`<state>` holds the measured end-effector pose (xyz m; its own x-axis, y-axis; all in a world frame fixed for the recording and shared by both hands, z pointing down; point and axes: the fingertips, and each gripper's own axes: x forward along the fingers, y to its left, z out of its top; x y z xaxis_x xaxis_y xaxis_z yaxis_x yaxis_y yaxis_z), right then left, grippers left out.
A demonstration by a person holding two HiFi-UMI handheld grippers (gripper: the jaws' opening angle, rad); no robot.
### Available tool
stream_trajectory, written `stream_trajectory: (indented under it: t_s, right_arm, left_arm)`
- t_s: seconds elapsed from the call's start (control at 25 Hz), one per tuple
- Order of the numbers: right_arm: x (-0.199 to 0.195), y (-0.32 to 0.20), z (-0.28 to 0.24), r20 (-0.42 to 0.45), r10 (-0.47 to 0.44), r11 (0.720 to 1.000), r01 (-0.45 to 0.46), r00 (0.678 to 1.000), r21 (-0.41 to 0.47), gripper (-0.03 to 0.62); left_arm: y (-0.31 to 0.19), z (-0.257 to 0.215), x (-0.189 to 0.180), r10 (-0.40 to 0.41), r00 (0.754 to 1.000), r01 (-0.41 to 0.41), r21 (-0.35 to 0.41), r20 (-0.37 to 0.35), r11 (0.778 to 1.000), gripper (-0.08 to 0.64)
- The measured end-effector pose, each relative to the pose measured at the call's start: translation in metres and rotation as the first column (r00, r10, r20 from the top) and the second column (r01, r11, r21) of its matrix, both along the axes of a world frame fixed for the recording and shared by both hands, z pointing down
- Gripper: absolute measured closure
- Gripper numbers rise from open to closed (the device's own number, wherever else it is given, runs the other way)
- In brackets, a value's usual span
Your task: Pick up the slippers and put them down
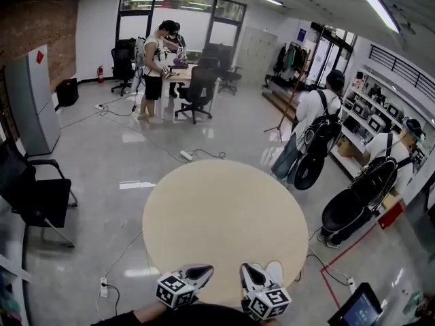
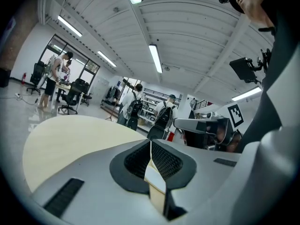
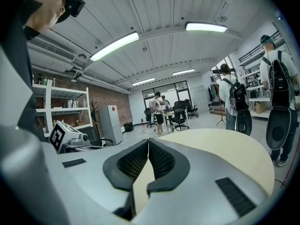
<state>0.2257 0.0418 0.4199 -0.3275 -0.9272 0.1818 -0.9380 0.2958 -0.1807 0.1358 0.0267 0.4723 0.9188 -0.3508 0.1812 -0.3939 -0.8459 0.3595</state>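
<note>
The left tongs (image 1: 202, 272) and the right tongs (image 1: 250, 272) sat side by side, a little apart, with their tips just over the near edge of one round, pale table (image 1: 224, 216). Each carried its own marker cube behind the tips. In the left gripper view, the left tongs (image 2: 151, 142) were pressed together, the black ribbed pads meeting at the tip with nothing between them. The right gripper view showed the same for the right tongs (image 3: 148, 140), which were also pressed together and pinched nothing. Both pointed nearly level across the tabletop, which spread ahead of them (image 2: 70, 139) (image 3: 225, 149). No slippers could be seen in any view, so their place, long axis and direction could not be told. Beyond the table, ahead and to the right of the right tongs, two people with black backpacks (image 1: 318, 131) (image 1: 393, 163) stood by shelves. Far ahead, slightly left of the left tongs, two more people (image 1: 153, 66) (image 1: 177, 38) stood at a desk with office chairs around it. That made four people in all. One black chair (image 1: 34, 197) stood well to the left of the left tongs, with one grey cabinet (image 1: 30, 100) farther ahead on that side.
</note>
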Motion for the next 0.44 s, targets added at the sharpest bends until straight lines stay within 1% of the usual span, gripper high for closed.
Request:
stream_trajectory:
  t_s: [0.28, 0.44]
  right_arm:
    - [-0.001, -0.005, 0.002, -0.015, -0.022, 1.000, 0.022, 1.000, -0.017, 0.577]
    - [0.006, -0.020, -0.007, -0.034, -0.023, 1.000, 0.022, 0.999, -0.006, 0.577]
  left_arm:
    - [-0.004, 0.003, -0.002, -0.019, 1.000, 0.019, -0.014, -0.011, 1.000, 0.535]
    - [-0.018, -0.006, 0.005, -0.021, 1.000, 0.021, 0.015, -0.014, 1.000, 0.535]
